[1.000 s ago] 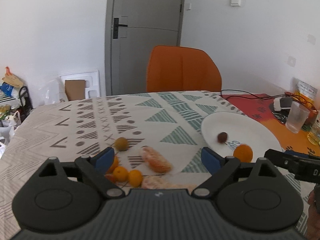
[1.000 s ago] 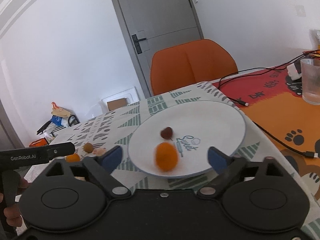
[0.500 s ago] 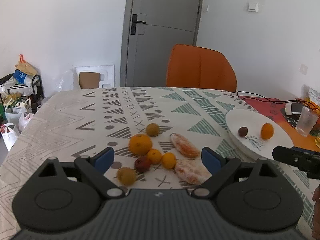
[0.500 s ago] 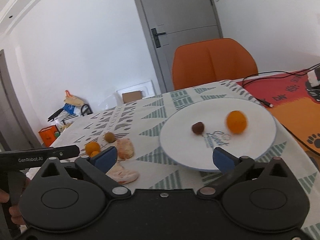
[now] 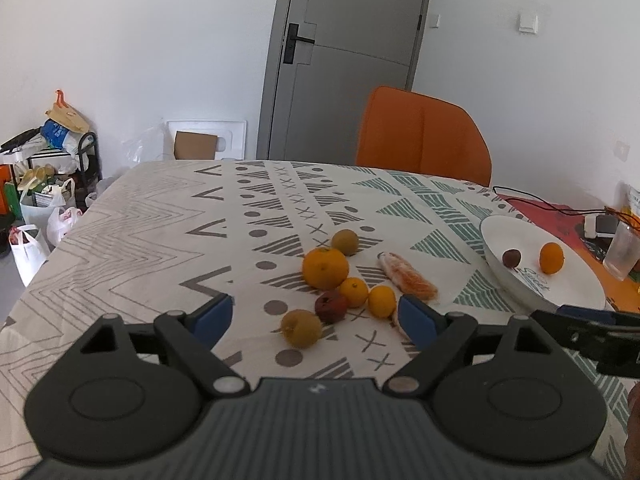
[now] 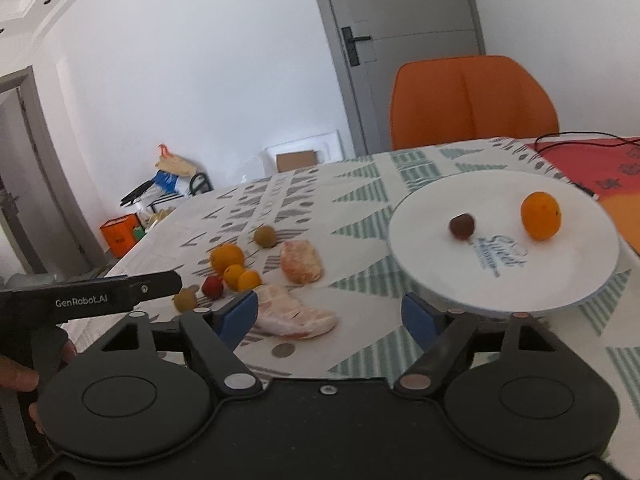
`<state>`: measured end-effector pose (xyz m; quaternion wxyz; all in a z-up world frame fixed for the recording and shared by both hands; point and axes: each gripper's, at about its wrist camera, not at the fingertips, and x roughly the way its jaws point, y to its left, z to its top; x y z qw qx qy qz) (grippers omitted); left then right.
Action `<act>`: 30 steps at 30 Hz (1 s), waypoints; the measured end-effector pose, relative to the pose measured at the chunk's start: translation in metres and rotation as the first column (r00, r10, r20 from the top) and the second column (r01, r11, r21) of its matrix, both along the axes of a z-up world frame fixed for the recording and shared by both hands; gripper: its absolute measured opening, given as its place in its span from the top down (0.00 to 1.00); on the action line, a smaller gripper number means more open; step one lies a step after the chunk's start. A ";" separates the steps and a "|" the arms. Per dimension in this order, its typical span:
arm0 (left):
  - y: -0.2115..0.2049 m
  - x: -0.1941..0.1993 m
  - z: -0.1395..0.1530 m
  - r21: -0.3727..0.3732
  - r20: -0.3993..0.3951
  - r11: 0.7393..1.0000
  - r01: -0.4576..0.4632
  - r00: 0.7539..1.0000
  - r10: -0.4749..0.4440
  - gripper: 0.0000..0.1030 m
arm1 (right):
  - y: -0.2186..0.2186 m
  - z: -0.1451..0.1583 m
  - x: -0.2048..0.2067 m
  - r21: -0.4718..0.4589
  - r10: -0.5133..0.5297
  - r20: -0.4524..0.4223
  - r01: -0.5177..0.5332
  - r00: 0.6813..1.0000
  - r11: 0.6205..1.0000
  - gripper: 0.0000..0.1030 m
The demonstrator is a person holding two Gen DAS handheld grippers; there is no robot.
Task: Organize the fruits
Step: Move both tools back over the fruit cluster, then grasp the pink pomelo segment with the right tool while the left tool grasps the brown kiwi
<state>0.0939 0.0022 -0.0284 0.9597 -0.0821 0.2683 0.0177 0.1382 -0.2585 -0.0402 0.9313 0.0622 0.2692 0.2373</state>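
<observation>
— Orange and brown was most of it: the loose fruit cluster [image 5: 332, 292] lay at the centre of the left wrist frame, on the patterned tablecloth [image 5: 160, 232], from the big orange [image 5: 325, 267] down to the yellow-brown fruit [image 5: 301, 328] lowest in the frame.

— And the grippers?

— The left gripper [image 5: 316, 316] sat just below the cluster, jaws closing but wide apart, nothing between the pads. The yellow-brown fruit and the dark red fruit [image 5: 331, 306] showed in the gap, farther off.

— And the right?

— The right gripper [image 6: 330, 316] had its jaws closing too, empty. The peeled segment [image 6: 294, 316] lay beside its left pad, long axis running across the frame.

— Which looked nearer the cluster?

— The left, I judged. From the right wrist view the cluster sat at middle left, and the white plate [image 6: 440, 280], holding an orange [image 6: 540, 216] and a dark fruit [image 6: 462, 226], filled the right.
</observation>
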 end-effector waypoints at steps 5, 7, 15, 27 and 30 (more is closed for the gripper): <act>0.005 -0.001 -0.002 -0.016 0.005 1.000 -0.003 1.000 0.003 0.23 | 0.013 -0.006 0.000 -0.004 0.050 -0.042 -0.051 0.998 0.999 0.43; 0.006 0.000 -0.004 -0.025 0.000 1.000 0.000 1.000 0.000 0.25 | 0.017 -0.010 0.001 -0.005 0.067 -0.064 -0.067 0.996 0.998 0.48; 0.006 0.007 -0.016 -0.035 -0.031 0.999 0.017 0.999 -0.018 0.36 | 0.026 -0.023 0.012 0.000 0.080 -0.134 -0.080 0.988 0.997 0.50; 0.012 0.021 -0.031 -0.058 -0.067 0.998 0.014 0.998 -0.018 0.52 | 0.040 -0.027 0.031 -0.032 0.075 -0.114 -0.079 0.991 0.996 0.43; 0.012 0.023 -0.032 -0.053 -0.060 0.999 0.011 0.998 -0.015 0.56 | 0.045 -0.027 0.035 -0.040 0.086 -0.107 -0.091 0.991 0.995 0.33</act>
